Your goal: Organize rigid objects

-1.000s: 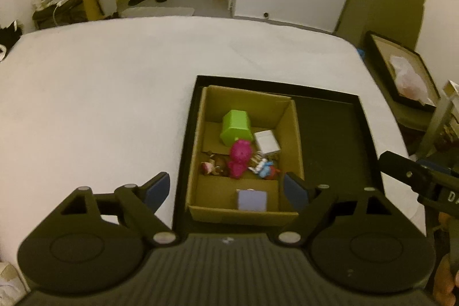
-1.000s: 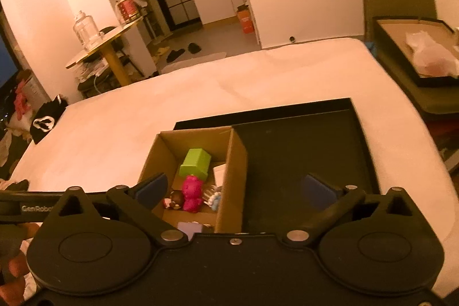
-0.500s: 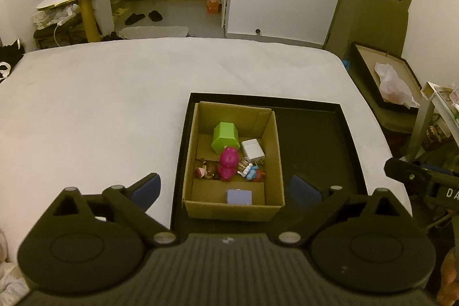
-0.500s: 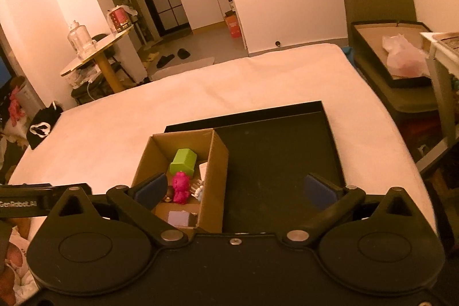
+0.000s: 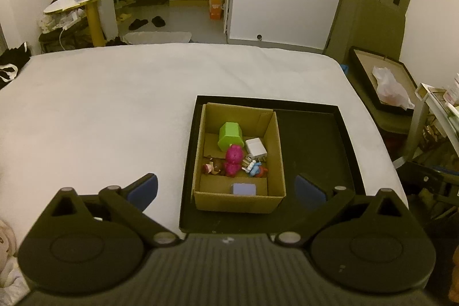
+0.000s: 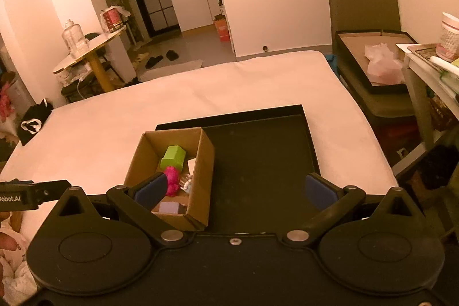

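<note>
Lettering "Robot.AI" is read on the left gripper (image 6: 25, 198), jaws opening, empty; right gripper (image 6: 235, 189) is spread, empty.

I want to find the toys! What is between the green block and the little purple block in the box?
The left wrist view shows a pink figure between the green block and the purple block, with small toys beside it.

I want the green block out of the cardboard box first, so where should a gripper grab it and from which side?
Come from above, since the box walls block the sides. Grip the green block across its two flat long faces, near its far end; the pink toy crowds the near end.
</note>
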Demonstrator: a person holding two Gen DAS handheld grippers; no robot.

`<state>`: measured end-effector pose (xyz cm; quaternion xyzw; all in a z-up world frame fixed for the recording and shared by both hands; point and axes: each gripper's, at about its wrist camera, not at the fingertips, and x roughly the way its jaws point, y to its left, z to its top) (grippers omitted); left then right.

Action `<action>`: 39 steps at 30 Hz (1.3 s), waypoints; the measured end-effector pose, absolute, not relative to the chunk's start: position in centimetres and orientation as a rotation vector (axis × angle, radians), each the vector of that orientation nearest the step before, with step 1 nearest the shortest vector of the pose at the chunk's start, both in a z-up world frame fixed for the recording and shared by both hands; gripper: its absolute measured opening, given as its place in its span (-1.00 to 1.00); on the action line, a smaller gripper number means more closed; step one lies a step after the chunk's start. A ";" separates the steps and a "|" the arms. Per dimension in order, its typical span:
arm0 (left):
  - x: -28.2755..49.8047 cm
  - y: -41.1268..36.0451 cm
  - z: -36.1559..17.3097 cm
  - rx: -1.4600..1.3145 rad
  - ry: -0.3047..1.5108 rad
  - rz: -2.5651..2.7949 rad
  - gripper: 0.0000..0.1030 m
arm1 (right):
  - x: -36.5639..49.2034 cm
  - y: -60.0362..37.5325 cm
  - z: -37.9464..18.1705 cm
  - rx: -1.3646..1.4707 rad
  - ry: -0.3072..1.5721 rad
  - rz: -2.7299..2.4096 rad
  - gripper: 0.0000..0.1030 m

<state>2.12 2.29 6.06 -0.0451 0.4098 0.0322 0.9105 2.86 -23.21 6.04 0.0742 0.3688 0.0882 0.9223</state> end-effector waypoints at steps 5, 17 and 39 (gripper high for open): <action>1.1 2.2 6.6 -0.090 0.834 0.058 0.97 | 1.8 -23.4 6.5 0.146 0.763 0.186 1.00; -0.1 2.7 7.4 -0.102 0.831 0.073 0.97 | -0.3 -22.0 8.0 0.127 0.766 0.245 1.00; -0.8 2.0 7.8 -0.080 0.821 0.047 0.97 | -1.0 -22.0 8.4 0.111 0.752 0.207 1.00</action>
